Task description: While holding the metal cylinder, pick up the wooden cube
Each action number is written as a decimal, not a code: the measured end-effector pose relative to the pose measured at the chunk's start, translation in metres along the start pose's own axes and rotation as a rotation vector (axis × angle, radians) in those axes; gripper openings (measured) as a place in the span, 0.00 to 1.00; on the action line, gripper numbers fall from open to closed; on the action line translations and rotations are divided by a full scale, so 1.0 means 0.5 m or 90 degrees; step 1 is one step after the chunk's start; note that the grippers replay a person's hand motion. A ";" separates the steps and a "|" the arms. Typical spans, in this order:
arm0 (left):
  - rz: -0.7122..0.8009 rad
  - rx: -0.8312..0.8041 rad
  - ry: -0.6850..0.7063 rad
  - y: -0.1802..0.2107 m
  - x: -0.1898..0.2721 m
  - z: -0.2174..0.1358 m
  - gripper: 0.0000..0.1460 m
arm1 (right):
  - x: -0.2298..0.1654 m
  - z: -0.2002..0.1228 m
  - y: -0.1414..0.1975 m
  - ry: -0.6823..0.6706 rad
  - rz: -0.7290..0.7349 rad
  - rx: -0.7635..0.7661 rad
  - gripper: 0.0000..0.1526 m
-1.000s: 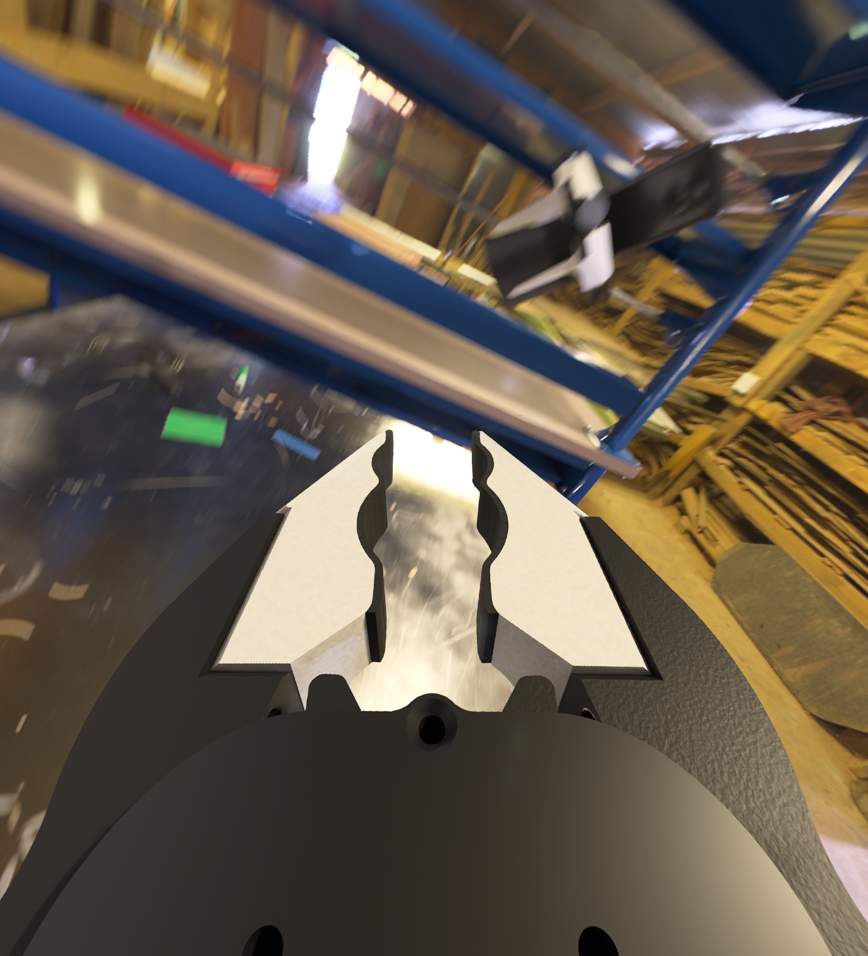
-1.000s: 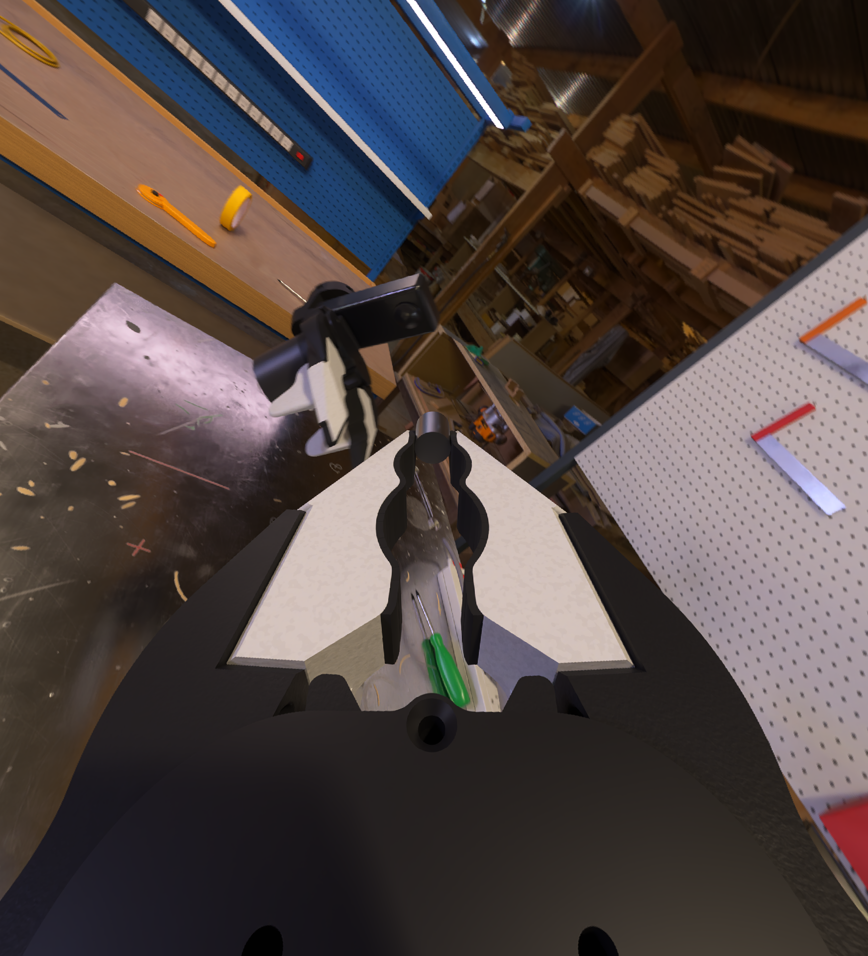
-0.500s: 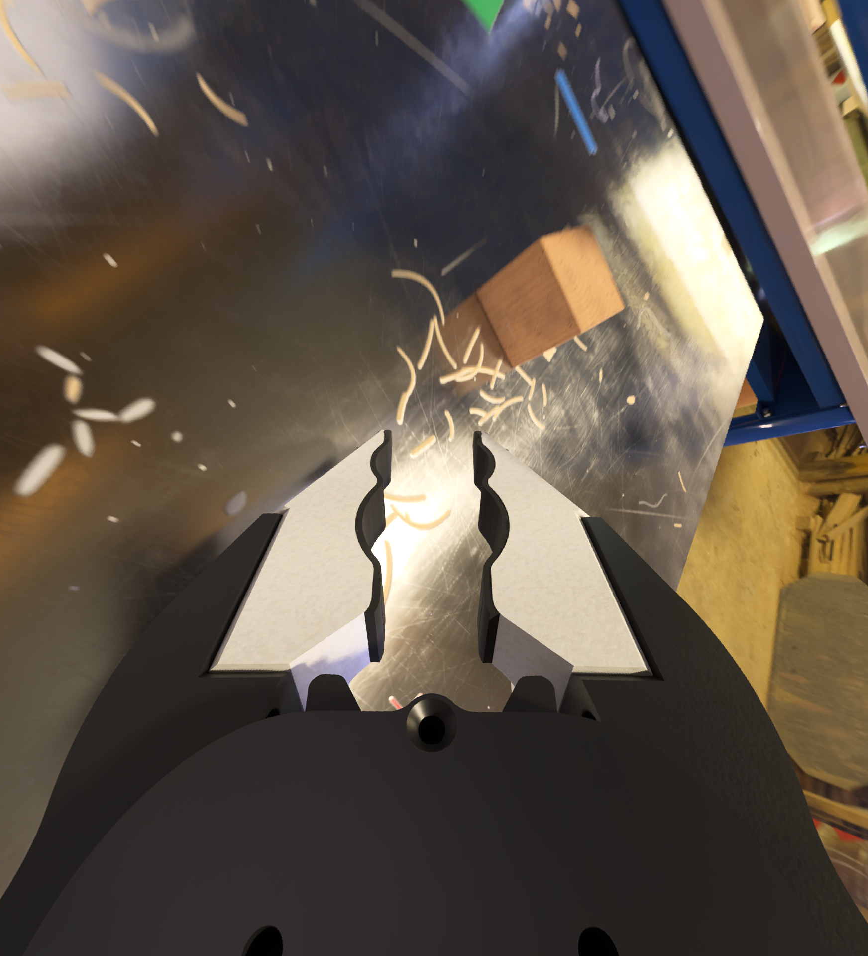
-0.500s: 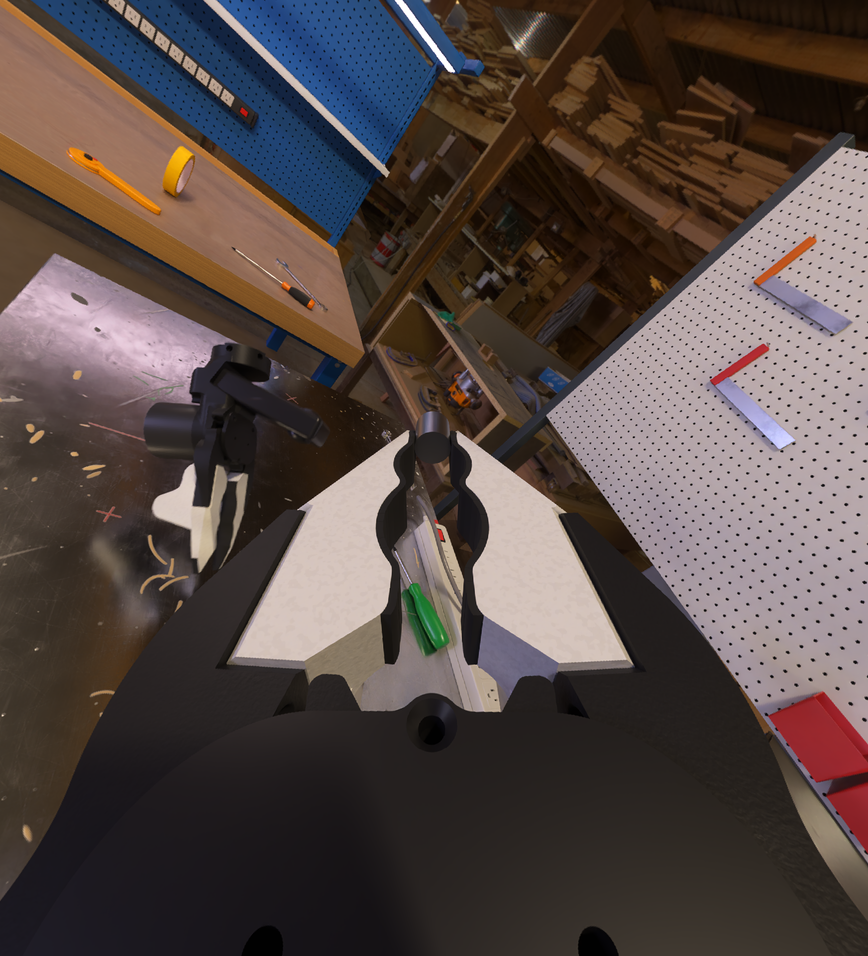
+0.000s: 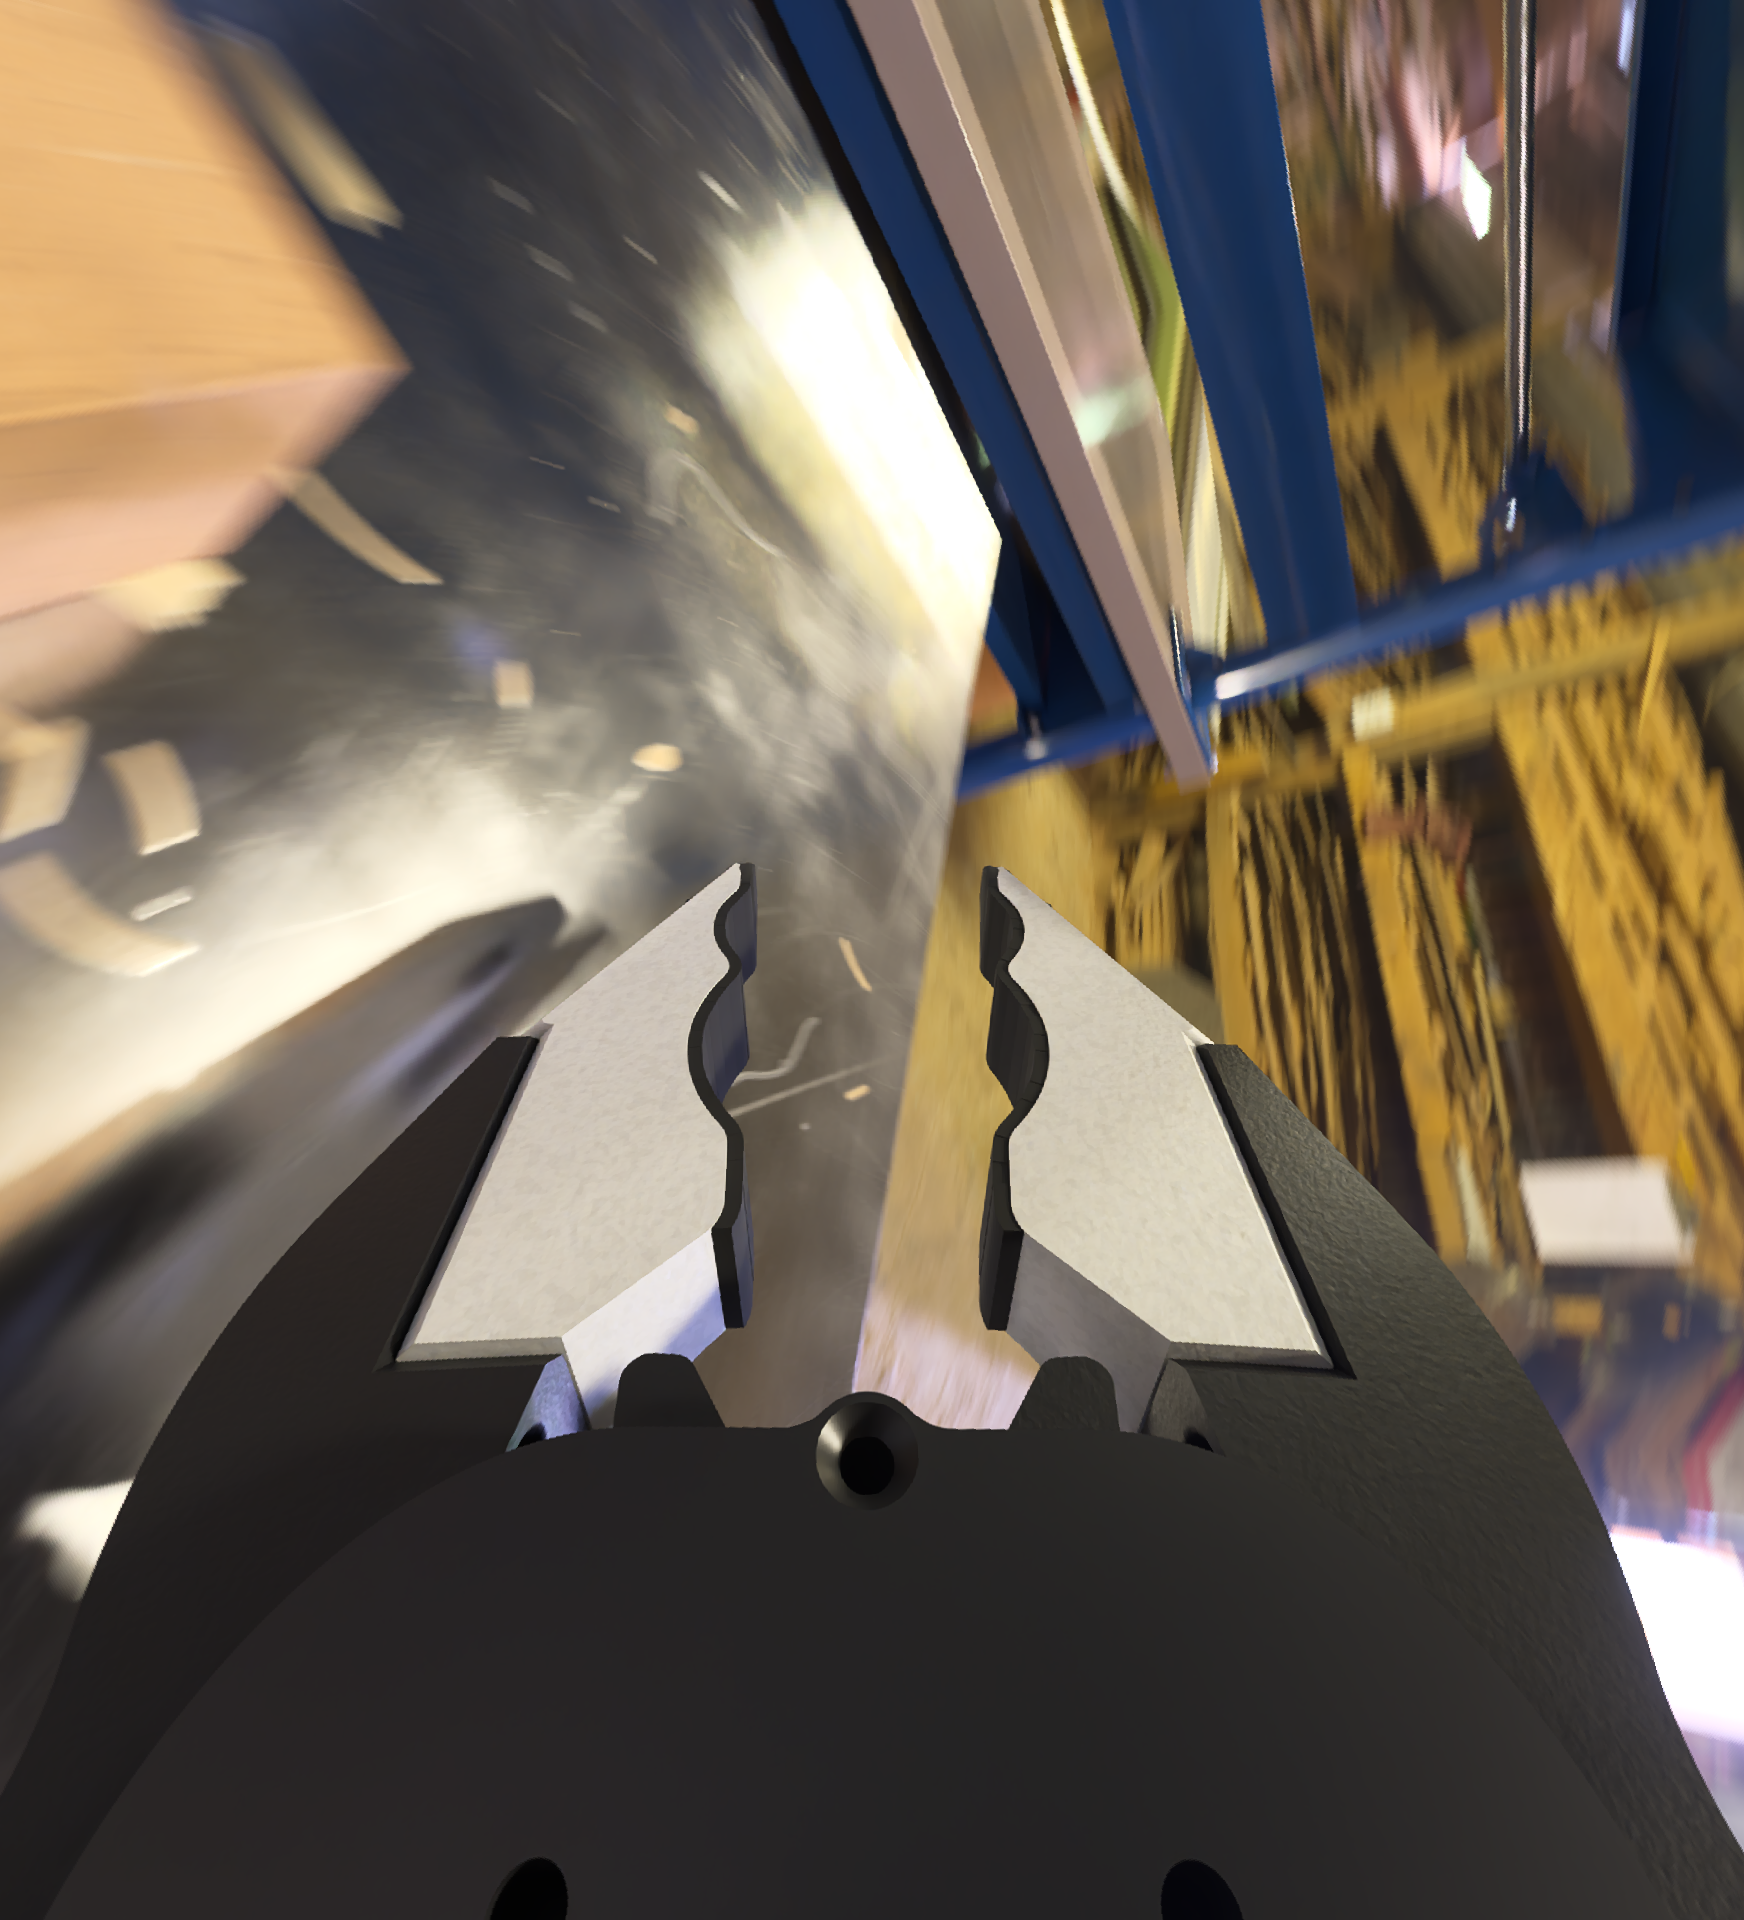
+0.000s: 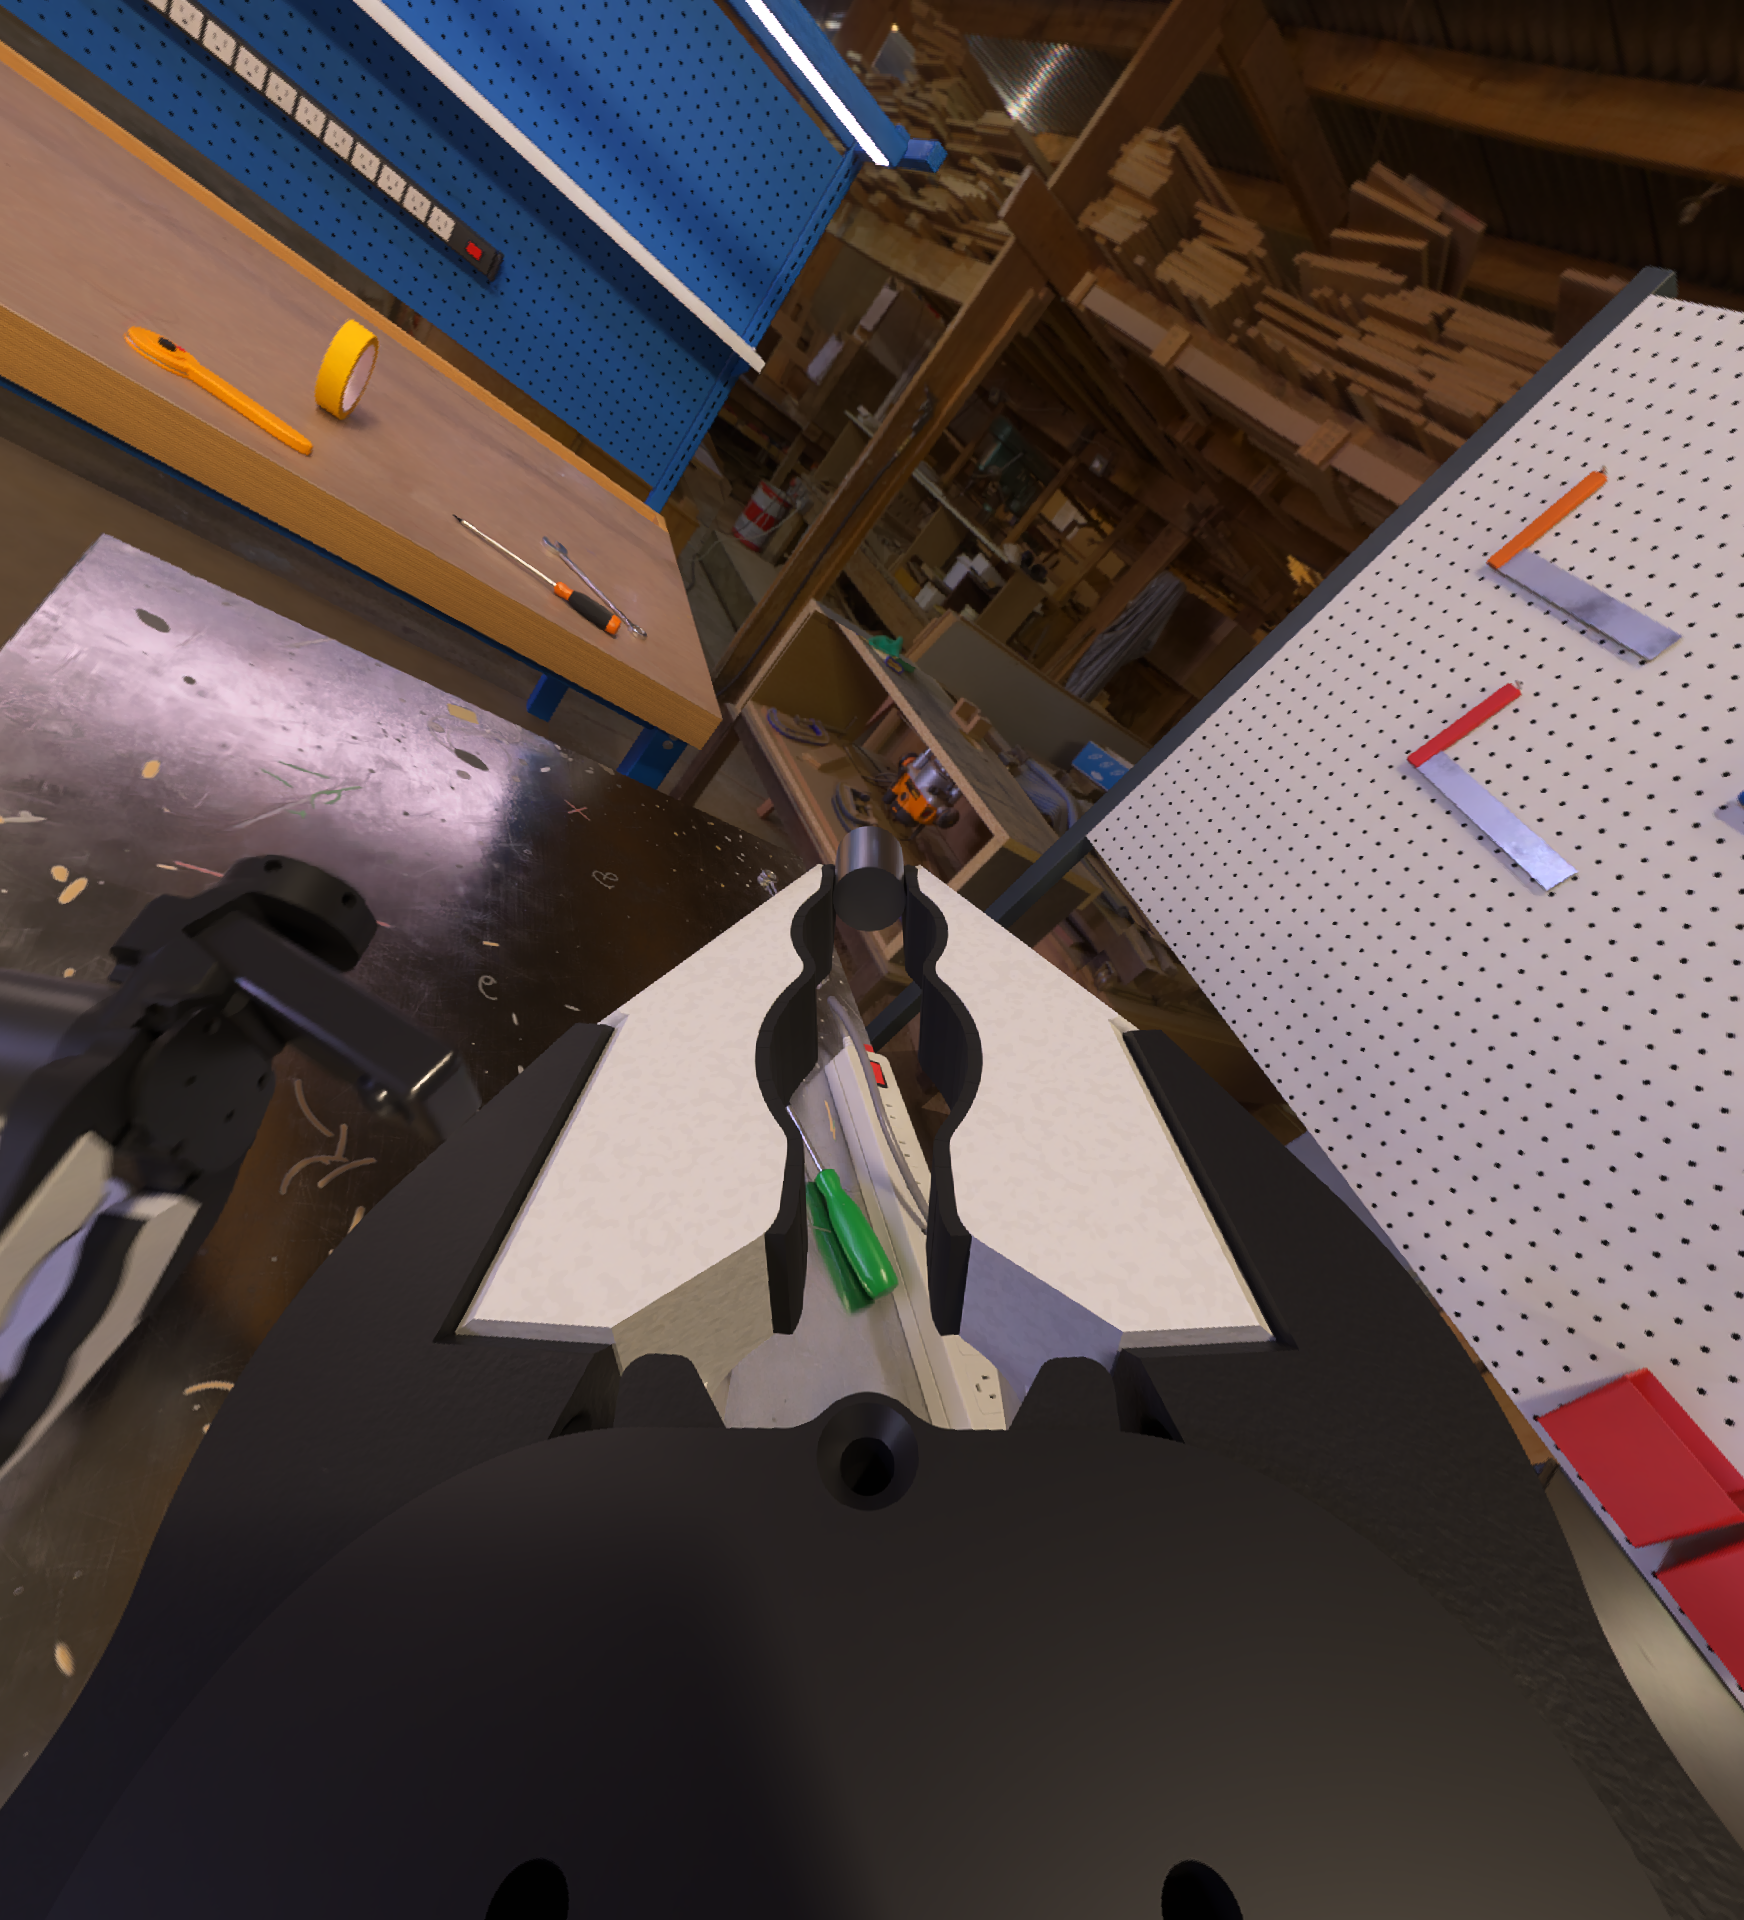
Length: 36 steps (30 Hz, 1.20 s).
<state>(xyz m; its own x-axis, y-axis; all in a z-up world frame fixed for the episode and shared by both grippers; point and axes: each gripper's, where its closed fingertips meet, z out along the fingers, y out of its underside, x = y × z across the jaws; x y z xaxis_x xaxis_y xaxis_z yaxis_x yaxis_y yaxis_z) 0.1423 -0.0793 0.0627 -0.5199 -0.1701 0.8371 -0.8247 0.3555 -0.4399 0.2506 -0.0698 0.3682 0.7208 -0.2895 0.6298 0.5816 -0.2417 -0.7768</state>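
In the blurred left wrist view the wooden cube [image 5: 109, 343] fills the upper left, standing on the scratched metal table [image 5: 639, 644]. My left gripper [image 5: 866, 894] is open and empty, low over the table's right edge, to the right of the cube and apart from it. In the right wrist view my right gripper [image 6: 868, 883] is shut on the small metal cylinder [image 6: 870, 878], held at its fingertips well above the table. The left gripper [image 6: 68, 1226] also shows there at lower left, pointing down at the table. The cube is hidden in the right wrist view.
Wood shavings [image 5: 68, 831] lie around the cube. A blue shelf frame [image 5: 1055, 416] stands past the table edge. A wooden bench [image 6: 328, 457] carries yellow tape, a cutter and screwdrivers. A white pegboard [image 6: 1470, 987] with squares and red bins stands at right. A green screwdriver [image 6: 847, 1236] lies below.
My left gripper dropped close to the table and swung right, so the cube grew large and slid to the upper left. Its jaws widened slightly. The right gripper drifted a little, still holding the cylinder.
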 end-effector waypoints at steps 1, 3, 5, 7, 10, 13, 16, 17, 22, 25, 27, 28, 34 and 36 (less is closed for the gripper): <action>0.037 -0.043 0.012 0.011 0.025 0.024 0.29 | 0.003 -0.005 -0.001 0.003 0.000 0.000 0.08; 0.153 -0.085 0.020 0.006 0.063 0.041 0.29 | 0.010 -0.018 -0.006 0.012 -0.001 0.003 0.08; 0.294 -0.099 -0.062 -0.033 0.070 0.029 0.33 | 0.020 -0.034 -0.014 0.022 -0.001 0.010 0.08; 0.452 -0.124 -0.158 -0.082 0.060 0.012 0.39 | 0.032 -0.052 -0.021 0.037 -0.001 0.016 0.08; 0.630 -0.219 -0.245 -0.125 0.032 0.024 0.51 | 0.047 -0.077 -0.030 0.056 0.001 0.028 0.08; 0.753 -0.339 -0.298 -0.134 -0.017 0.068 0.64 | 0.057 -0.097 -0.033 0.070 0.002 0.031 0.08; 0.882 -0.488 -0.333 -0.118 -0.080 0.104 0.75 | 0.063 -0.110 -0.035 0.077 0.003 0.034 0.08; 0.908 -0.524 -0.334 -0.111 -0.093 0.115 0.78 | 0.064 -0.112 -0.035 0.079 0.004 0.035 0.08; 0.959 -0.609 -0.247 -0.089 -0.092 0.155 0.79 | 0.066 -0.116 -0.032 0.079 0.008 0.039 0.08; 0.885 -0.686 -0.192 -0.072 -0.099 0.152 0.70 | 0.067 -0.116 -0.028 0.077 0.013 0.043 0.08; 0.839 -0.700 -0.168 -0.075 -0.104 0.150 0.67 | 0.067 -0.116 -0.025 0.075 0.016 0.042 0.08; 0.836 -0.702 -0.163 -0.078 -0.105 0.149 0.66 | 0.068 -0.117 -0.023 0.075 0.017 0.042 0.08; 0.742 -0.661 -0.254 -0.113 -0.122 0.125 0.60 | 0.073 -0.126 -0.011 0.075 0.029 0.039 0.08; 0.702 -0.604 -0.271 -0.143 -0.121 0.099 0.58 | 0.076 -0.129 -0.001 0.075 0.038 0.031 0.08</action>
<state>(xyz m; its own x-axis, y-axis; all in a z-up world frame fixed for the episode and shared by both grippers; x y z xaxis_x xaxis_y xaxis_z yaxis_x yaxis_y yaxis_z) 0.2218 -0.1400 0.0277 -0.9238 0.3827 0.0113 0.3669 0.8932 -0.2599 0.2534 -0.1407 0.3927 0.7071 -0.4094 0.5765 0.5588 -0.1761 -0.8104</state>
